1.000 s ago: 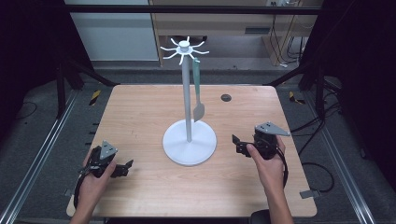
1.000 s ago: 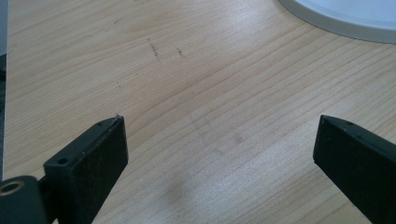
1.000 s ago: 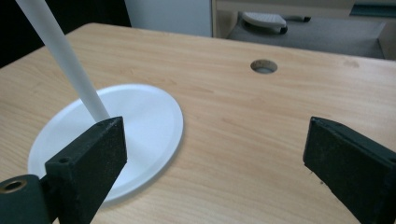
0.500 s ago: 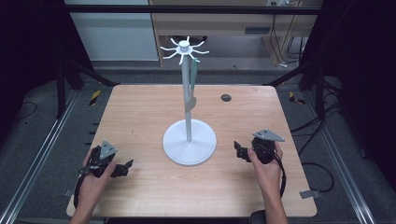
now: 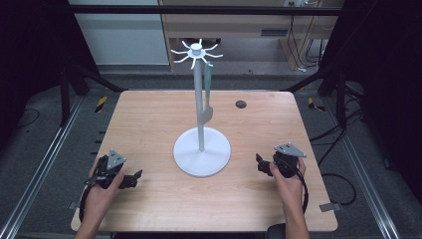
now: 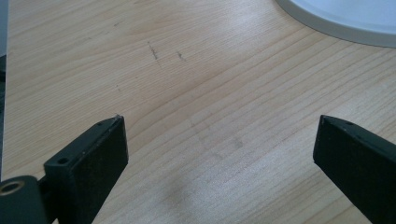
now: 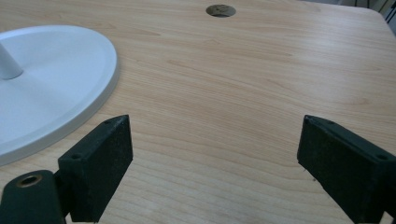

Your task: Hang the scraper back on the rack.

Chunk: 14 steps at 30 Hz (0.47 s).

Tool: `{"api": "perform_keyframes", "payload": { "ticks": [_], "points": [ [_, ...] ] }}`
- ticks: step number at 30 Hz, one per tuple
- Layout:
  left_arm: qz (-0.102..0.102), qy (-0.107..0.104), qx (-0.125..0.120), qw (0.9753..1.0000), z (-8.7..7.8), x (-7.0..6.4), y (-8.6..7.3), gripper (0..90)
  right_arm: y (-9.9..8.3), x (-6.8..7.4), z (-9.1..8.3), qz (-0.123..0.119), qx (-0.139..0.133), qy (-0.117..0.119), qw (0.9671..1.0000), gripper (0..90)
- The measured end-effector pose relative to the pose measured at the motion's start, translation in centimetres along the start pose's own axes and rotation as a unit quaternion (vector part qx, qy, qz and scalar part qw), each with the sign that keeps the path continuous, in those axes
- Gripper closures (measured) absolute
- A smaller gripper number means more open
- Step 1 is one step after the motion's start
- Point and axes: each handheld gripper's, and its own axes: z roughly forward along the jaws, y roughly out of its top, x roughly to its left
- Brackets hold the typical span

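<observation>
Spatula [image 5: 207, 94], pale grey-green, hung from one of the radial hooks at the top of a white stand [image 5: 201, 149] in the middle of the table [image 5: 149, 119]. It dangled close alongside the pole, handle up, its wider blade end down near the middle of the pole, well above the round base. It looked thin and light, probably plastic or silicone, so it would likely swing and twist at the slightest nudge. The flat handle appeared the best place to take hold, gripped across its thin faces just below the hook, then lifted up and off. The blade might flex if squeezed, and a smooth surface could slip in hard pads, so a firm square pinch seemed wise.

The stand itself looked top-heavy in reach but steadied by its broad disc; a sideways pull on the spatula might rock it.

The left claw [image 5: 130, 180] rested low on the table near the front left corner, its jaws wide apart with only bare wood between them in the left gripper view [image 6: 219, 144]. The right claw [image 5: 262, 165] sat just to the right of the base, likewise spread and holding nothing [image 7: 212, 154], with the base's rim at its left. A small dark hole [image 5: 241, 104] lay in the table behind.
</observation>
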Motion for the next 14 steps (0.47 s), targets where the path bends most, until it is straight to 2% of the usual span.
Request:
{"api": "perform_keyframes", "payload": {
  "ticks": [7,14],
  "points": [
    [-0.001,0.004,0.0,1.0,0.03,-0.01,0.03,3.0,-0.39,-0.2,0.17,-0.003,0.0,-0.011,0.9999,10.8],
    [-0.001,0.002,0.001,1.0,0.16,-0.05,0.08,3.0,-0.62,-0.03,0.4,-0.009,0.011,-0.01,0.9999,10.4]
  ]
}}
